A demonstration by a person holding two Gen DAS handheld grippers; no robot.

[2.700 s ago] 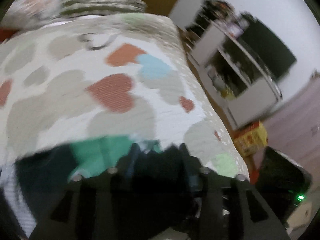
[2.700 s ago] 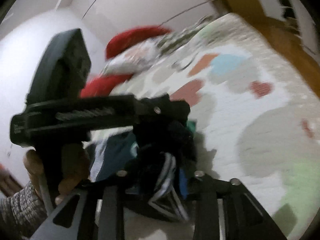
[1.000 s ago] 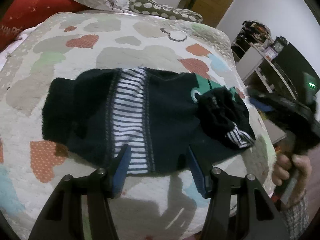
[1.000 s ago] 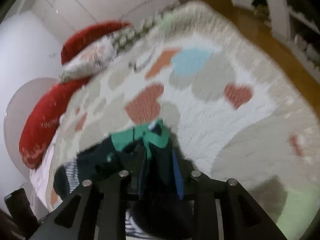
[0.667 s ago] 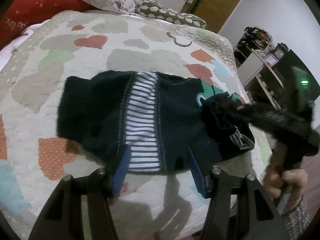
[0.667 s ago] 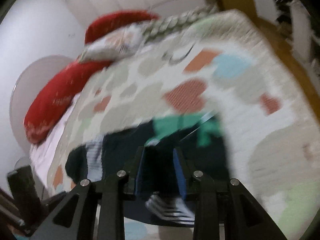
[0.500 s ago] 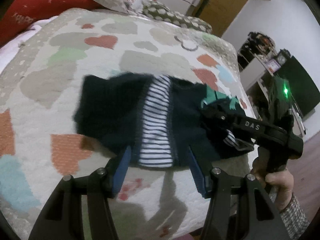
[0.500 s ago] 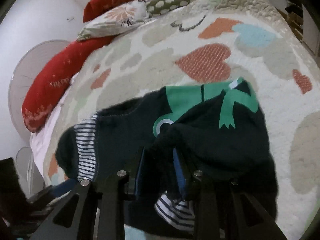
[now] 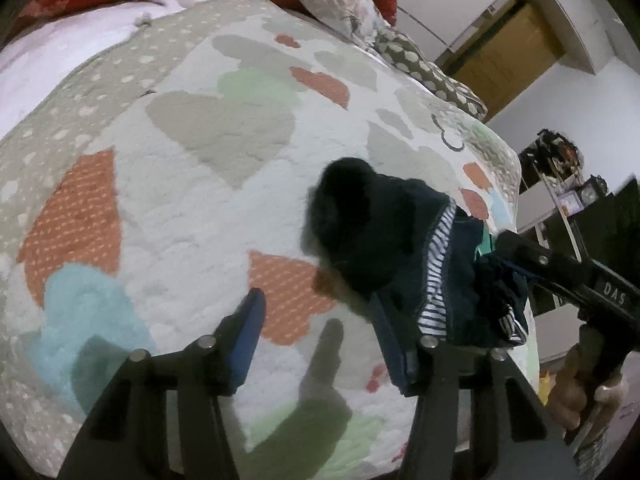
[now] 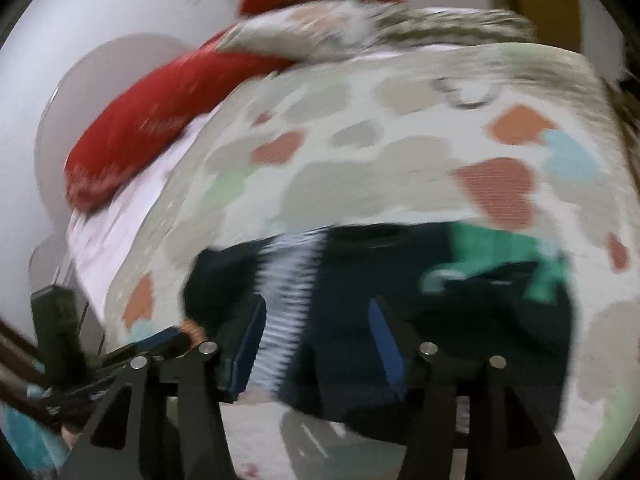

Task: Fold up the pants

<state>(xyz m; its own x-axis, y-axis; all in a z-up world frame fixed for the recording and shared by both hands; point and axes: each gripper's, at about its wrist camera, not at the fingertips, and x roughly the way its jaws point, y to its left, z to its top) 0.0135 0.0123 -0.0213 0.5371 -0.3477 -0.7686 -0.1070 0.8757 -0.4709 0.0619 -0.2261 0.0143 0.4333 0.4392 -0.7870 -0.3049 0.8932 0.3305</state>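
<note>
Your dark navy pants [image 9: 404, 248], with a white-striped side panel and a green printed patch, lie bunched on the quilted cream bedspread with heart patches [image 9: 192, 184]. In the left wrist view they sit toward the bedspread's right edge, a rounded dark cuff end pointing up the bed. In the right wrist view, which is motion-blurred, the same pants [image 10: 460, 312] spread across the near part of the bedspread [image 10: 360, 168], striped panel at left and green patch at right.

Your left gripper [image 9: 316, 340] hovers over bare bedspread just left of the pants. Its blue-padded jaws are closing, with only quilt showing between them; the right-hand pad sits at the pants' near edge, and contact cannot be confirmed.

Your right gripper [image 10: 316, 340] is above the pants with its jaws opening. Striped and navy fabric shows between the pads, but neither pad presses on it: released. In the left wrist view its black body [image 9: 568, 280] reaches in from the right over the pants, and a hand [image 9: 580, 384] grips its handle.

Red pillows [image 10: 160, 120] and a floral pillow [image 9: 344, 4] lie at the bedspread's far end.
</note>
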